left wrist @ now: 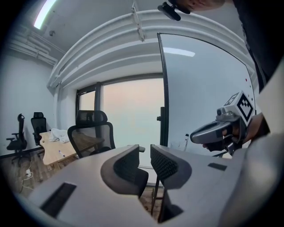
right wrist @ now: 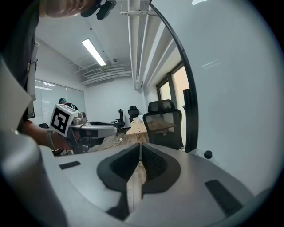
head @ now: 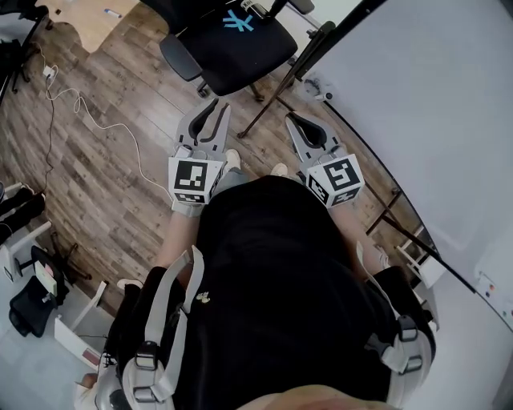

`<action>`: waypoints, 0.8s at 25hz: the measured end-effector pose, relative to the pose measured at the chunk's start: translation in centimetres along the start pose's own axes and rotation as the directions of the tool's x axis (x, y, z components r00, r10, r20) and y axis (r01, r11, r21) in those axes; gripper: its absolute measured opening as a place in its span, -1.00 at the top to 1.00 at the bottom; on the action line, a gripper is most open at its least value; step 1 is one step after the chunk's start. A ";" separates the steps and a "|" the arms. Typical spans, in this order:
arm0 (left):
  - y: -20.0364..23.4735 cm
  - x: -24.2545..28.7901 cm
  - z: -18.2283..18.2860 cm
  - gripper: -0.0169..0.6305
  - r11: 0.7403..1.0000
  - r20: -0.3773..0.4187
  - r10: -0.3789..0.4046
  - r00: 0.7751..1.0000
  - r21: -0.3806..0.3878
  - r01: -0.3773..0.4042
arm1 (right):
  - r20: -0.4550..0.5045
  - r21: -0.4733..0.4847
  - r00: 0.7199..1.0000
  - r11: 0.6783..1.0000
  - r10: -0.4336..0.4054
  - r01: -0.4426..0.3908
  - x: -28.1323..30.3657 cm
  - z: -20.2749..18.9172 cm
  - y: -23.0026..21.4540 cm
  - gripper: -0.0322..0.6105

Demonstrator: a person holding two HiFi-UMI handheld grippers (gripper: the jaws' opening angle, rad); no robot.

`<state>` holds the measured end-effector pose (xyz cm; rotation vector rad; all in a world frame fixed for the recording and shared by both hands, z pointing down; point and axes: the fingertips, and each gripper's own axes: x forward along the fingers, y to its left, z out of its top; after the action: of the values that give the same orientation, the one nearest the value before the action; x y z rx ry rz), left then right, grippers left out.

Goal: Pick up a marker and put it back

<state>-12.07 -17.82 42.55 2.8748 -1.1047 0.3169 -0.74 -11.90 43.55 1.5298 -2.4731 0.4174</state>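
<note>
No marker shows clearly. A small pale object (left wrist: pixel 187 138) stands by the whiteboard's lower edge, too small to identify. In the head view both grippers are held in front of the person's body, above the wooden floor. My left gripper (head: pixel 213 104) points toward the office chair. Its jaws stand a narrow gap apart (left wrist: pixel 145 153) with nothing between them. My right gripper (head: pixel 293 120) points toward the whiteboard's stand. Its jaws are pressed together (right wrist: pixel 140 148) and hold nothing.
A large whiteboard (head: pixel 417 96) on a black stand (head: pixel 276 92) fills the right side. A black office chair (head: pixel 228 44) stands ahead. A white cable (head: pixel 88 120) trails over the floor at the left. A wooden desk (head: pixel 88 16) is at the far left.
</note>
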 end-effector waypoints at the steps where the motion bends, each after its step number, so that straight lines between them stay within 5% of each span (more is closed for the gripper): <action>1: 0.4 -0.3 0.1 0.69 1.000 0.009 0.010 1.000 -0.001 -0.010 | -0.001 -0.004 1.000 1.000 0.015 -0.015 0.5 0.1 0.3 0.82; 20: 3.6 -3.8 0.0 0.72 0.993 0.032 0.108 0.994 -0.048 -0.106 | 0.020 -0.090 0.987 0.983 0.160 -0.158 4.0 3.0 4.0 0.82</action>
<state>-17.21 -18.05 41.65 2.7976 -1.2580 0.2431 -6.19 -14.63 41.46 1.3186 -2.6075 0.3090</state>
